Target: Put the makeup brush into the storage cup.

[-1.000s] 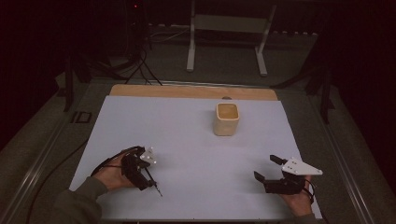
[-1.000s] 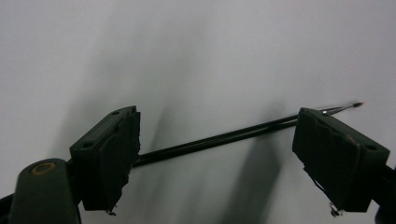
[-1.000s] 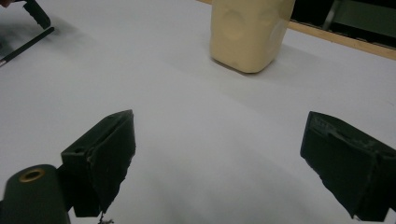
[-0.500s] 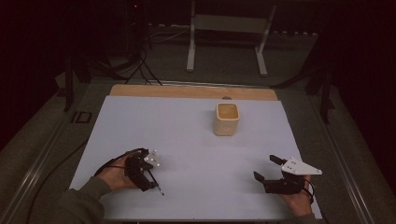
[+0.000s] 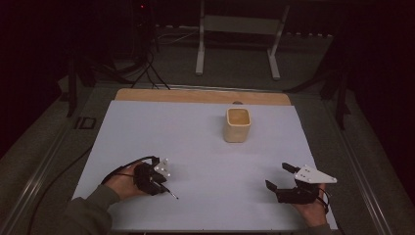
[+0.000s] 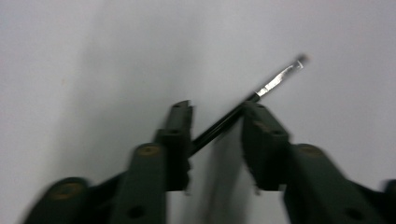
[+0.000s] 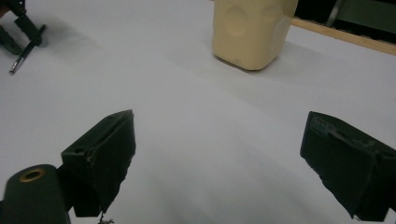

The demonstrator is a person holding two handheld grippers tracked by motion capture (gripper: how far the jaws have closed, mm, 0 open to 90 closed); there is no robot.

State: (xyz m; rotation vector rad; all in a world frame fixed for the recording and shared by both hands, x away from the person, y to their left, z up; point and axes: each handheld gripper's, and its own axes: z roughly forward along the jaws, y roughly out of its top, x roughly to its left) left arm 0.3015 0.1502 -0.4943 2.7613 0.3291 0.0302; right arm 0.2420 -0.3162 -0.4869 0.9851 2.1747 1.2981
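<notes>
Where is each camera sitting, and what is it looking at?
High view: sits above the person's side, looking forward and down on the white table; both forearms, the left gripper and the right gripper show.
Left gripper view: rides the left gripper, looking down its jaws, which have just been closing around a thin black tool.
Right gripper view: rides the right gripper, looking across the table between its wide-open jaws at the cream cup.
Shared: high and right gripper views both show the cup and the tool.

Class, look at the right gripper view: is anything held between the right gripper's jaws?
No: the right gripper has its jaws wide apart over bare white table.
</notes>
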